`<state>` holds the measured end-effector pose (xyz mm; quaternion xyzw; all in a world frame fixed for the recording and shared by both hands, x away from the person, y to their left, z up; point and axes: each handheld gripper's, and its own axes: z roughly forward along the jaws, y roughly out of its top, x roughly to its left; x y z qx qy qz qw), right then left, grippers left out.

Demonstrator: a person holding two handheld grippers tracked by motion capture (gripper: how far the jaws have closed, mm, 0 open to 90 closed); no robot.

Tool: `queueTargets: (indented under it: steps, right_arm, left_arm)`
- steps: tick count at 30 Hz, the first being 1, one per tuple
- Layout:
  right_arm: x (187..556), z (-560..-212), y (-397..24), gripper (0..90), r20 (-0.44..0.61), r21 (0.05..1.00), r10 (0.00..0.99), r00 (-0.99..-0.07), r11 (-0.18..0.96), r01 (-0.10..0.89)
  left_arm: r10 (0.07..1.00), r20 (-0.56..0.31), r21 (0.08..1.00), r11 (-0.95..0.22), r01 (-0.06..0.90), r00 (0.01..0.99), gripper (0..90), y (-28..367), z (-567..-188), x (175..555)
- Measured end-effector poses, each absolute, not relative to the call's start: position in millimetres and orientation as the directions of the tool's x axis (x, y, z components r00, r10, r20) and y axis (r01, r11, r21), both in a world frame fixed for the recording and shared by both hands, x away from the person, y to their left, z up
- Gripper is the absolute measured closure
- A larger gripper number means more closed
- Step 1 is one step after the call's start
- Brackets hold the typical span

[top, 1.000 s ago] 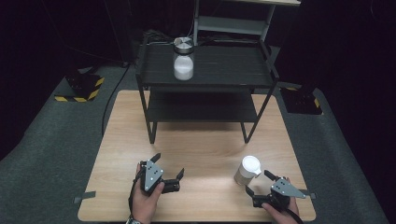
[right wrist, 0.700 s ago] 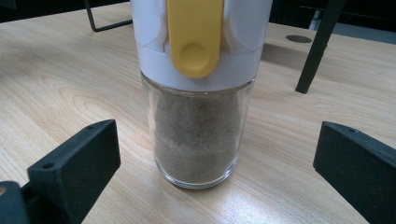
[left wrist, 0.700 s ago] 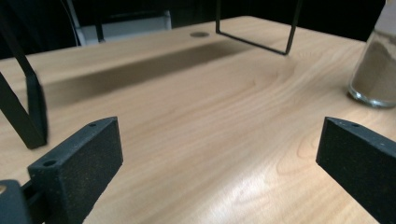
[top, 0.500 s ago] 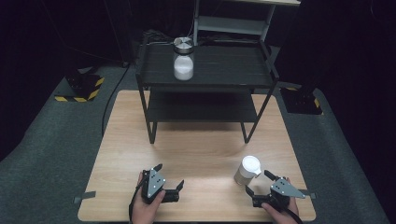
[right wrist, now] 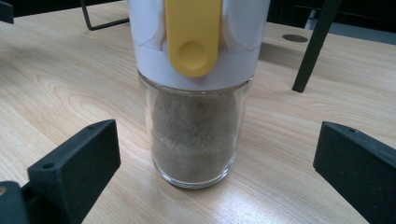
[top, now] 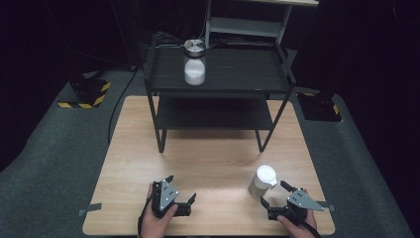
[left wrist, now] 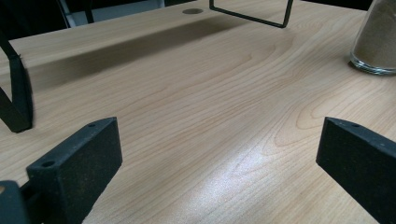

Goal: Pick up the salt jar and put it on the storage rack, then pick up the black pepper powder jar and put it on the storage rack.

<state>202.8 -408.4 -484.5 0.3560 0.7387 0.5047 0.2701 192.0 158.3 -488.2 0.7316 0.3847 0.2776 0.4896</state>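
Note:
A glass jar of brown powder (top: 261,181) with a white lid and a yellow tab stands on the wooden table (top: 208,163) near its front right. In the right gripper view the jar (right wrist: 196,135) is just ahead of my jaws, upright. My right gripper (top: 275,194) is open right behind the jar, not touching it. My left gripper (top: 181,190) is open at the front left, over bare wood (left wrist: 210,130), with the jar's base (left wrist: 376,44) far off to its right. A second jar with white contents and a metal lid (top: 194,63) stands on the black shelf's top (top: 247,69).
The black two-tier shelf (top: 218,114) stands on the far half of the table; its legs (top: 160,136) reach the wood. A grey rack (top: 247,25) stands behind it. Black-and-yellow striped blocks (top: 84,96) lie on the carpet at left.
My left gripper has drawn back toward the table's front edge and slightly right. The right gripper and the jar have stayed put.

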Motion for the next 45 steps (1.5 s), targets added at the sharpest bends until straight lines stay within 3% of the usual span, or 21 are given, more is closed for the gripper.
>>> queueTargets:
  steps: [30,45]
  right_arm:
    - [205.2,-485.1,-408.9,0.2,-0.043,0.939,0.791,-0.61,0.24,0.245]
    - [204.3,-486.1,-395.5,0.1,-0.023,0.961,0.808,-0.588,0.18,0.209]
  left_arm:
    - [0.838,0.01,0.935,-0.201,0.292,0.546,0.4,161.4,-490.1,190.7]
    - [0.832,0.003,0.935,-0.199,0.293,0.555,0.4,163.4,-490.1,192.7]
